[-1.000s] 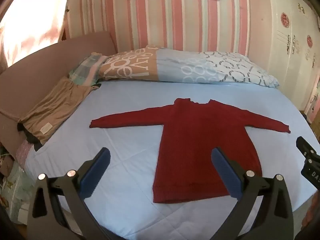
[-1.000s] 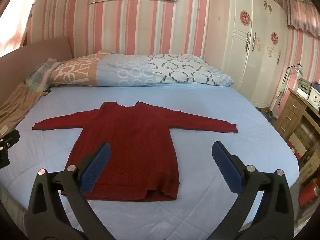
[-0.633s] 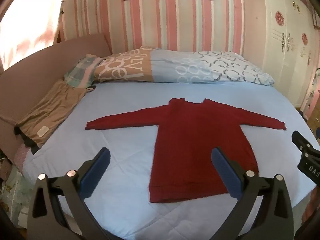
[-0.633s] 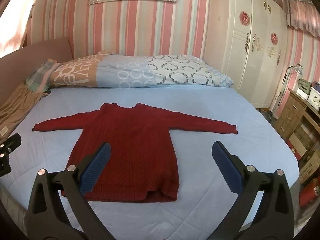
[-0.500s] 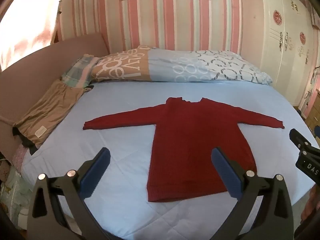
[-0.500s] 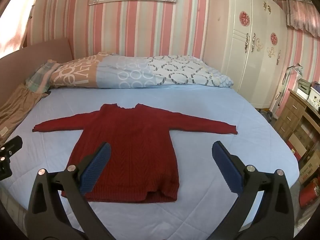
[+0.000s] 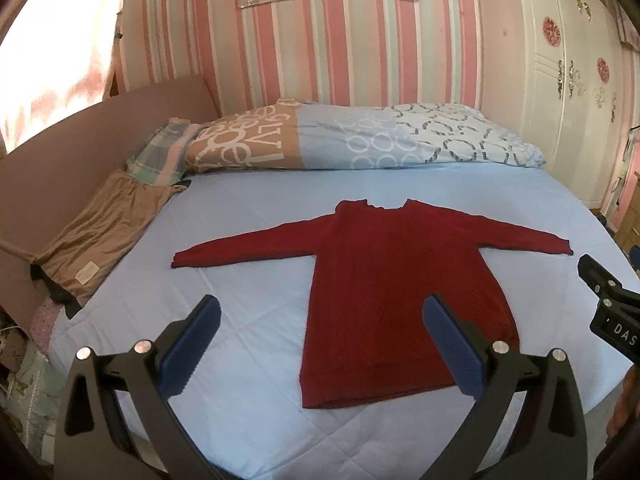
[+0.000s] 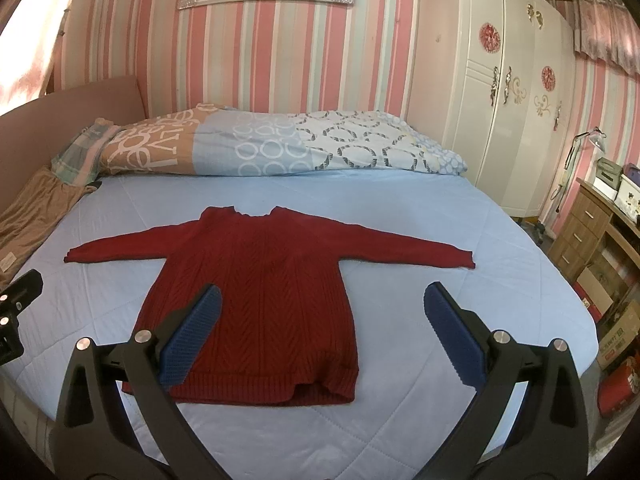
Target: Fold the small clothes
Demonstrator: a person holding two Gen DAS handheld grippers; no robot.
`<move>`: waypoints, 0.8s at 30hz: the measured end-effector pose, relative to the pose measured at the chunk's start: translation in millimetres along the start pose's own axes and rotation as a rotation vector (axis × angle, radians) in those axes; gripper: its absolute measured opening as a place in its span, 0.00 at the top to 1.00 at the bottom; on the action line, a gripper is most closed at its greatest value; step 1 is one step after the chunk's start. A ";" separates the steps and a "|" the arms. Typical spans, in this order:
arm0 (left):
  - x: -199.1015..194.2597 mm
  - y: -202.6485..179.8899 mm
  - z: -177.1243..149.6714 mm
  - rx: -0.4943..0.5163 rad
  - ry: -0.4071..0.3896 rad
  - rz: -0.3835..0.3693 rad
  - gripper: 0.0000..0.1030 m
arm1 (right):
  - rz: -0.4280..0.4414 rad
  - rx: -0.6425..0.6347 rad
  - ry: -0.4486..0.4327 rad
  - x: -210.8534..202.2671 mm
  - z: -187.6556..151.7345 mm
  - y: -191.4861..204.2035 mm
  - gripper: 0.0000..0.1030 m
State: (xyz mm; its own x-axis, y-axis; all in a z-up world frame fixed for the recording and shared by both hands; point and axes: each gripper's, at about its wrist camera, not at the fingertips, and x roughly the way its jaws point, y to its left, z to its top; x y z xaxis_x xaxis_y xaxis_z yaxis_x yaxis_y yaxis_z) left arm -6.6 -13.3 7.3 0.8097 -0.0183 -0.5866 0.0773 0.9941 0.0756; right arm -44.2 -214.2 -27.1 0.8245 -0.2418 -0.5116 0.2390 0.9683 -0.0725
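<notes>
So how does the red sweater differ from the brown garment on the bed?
The red sweater lies spread flat in the middle of the bed, sleeves out; the brown garment lies at the left edge by the headboard, folded. The sweater is knitted, the brown garment smooth, with a small label. Neither is touched by a hand-held gripper.

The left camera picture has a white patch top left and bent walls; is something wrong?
Left wrist view: window glare washes that corner out; the fisheye lens bows the striped wall. Right wrist view: same curving at the wardrobe, while the sweater stays sharp.
</notes>
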 end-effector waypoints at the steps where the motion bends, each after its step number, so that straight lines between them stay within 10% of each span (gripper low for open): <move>1: 0.1 0.1 -0.1 -0.001 0.000 0.000 0.02 | 0.000 0.000 0.000 0.0 -0.3 0.0 0.03; 24: 4.4 3.7 -6.9 -0.004 0.003 0.010 0.02 | 0.004 -0.004 0.012 6.8 -5.2 2.0 0.03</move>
State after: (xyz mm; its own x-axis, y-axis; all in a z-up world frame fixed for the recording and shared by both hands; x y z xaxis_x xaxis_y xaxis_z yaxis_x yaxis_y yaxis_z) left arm -6.8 -9.0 -0.5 0.8086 -0.0075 -0.5884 0.0667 0.9947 0.0789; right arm -40.8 -213.5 -35.2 0.8194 -0.2369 -0.5220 0.2332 0.9696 -0.0739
